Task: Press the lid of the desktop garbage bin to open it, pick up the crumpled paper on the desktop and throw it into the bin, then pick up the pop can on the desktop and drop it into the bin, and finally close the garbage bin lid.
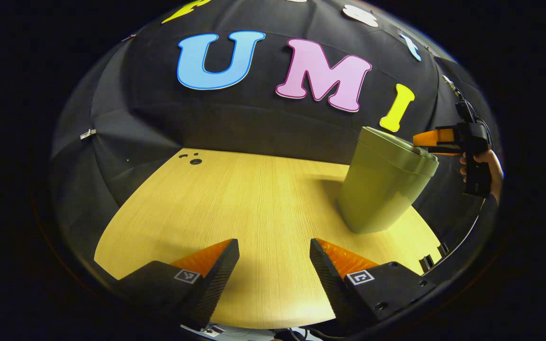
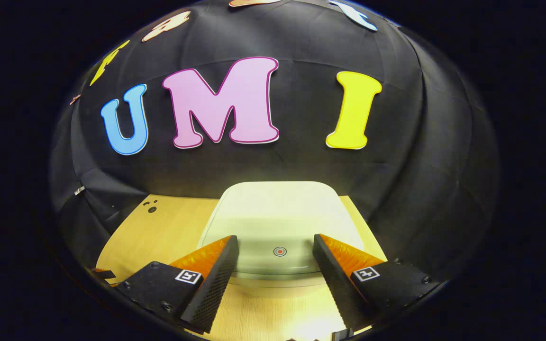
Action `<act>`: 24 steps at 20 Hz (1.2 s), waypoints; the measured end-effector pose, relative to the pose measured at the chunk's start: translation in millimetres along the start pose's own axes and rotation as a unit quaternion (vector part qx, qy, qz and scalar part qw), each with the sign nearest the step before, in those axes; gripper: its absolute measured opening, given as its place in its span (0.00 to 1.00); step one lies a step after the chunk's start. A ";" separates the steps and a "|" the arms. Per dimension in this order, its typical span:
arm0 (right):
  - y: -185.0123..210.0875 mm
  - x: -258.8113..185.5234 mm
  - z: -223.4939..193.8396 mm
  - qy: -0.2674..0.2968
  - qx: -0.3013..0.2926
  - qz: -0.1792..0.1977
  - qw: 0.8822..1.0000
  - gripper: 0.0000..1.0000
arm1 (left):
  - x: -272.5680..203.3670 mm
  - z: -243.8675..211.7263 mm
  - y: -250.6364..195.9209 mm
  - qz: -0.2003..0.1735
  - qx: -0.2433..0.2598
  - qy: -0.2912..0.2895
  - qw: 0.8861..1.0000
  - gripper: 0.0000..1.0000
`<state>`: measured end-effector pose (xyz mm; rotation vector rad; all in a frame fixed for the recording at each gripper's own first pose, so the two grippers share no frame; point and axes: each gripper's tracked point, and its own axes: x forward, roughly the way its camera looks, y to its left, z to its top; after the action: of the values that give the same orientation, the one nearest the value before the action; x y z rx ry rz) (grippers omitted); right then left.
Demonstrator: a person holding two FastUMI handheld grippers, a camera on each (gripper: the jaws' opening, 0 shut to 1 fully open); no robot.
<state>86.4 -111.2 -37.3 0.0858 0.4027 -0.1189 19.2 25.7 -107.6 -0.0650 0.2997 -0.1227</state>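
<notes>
Green garbage bin [image 1: 382,189] stands upright on the wooden tabletop [image 1: 254,203], toward its right side in the left gripper view, close to the black cloth wall. Lid [image 2: 277,218] is down, closed, w/ a small round mark [image 2: 279,251] near its front edge. Left tool [image 1: 274,265] hovers low over bare tabletop, fingers spread wide, nothing between them; bin sits ahead and well to its right, apart from it. Right tool [image 2: 276,265] is over the bin's front edge, fingers wide apart w/ nothing gripped; in the right gripper view the round mark lies btwn its fingertips, just ahead. In the left gripper view the right tool [image 1: 427,142], held by a hand [image 1: 484,163], reaches in from the right at lid height; can't tell if it touches the lid.
</notes>
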 end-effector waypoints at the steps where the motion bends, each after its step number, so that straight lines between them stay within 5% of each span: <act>1: 0.3 -0.6 -1.1 -0.001 -0.002 0.002 1.000 0.99 | -9.2 -8.5 6.5 0.001 0.001 0.004 1.000 0.96; 13: 2.6 4.2 0.5 -0.044 -0.004 -0.004 0.999 1.00 | -7.6 -9.2 5.3 0.002 -0.005 0.003 1.000 0.96; 17: -7.6 -12.4 2.5 -0.063 -0.025 -0.042 0.997 0.99 | -7.2 6.0 -0.5 -0.006 -0.003 -0.010 1.000 0.96; 24: 22.1 -76.3 19.0 -0.144 -0.061 -0.041 0.987 0.98 | -17.9 58.6 -20.5 -0.019 0.028 -0.074 0.997 0.96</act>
<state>27.0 -83.8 11.7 -0.0689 0.1233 -0.1844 17.5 10.4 -44.9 -0.0232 0.1462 -0.1626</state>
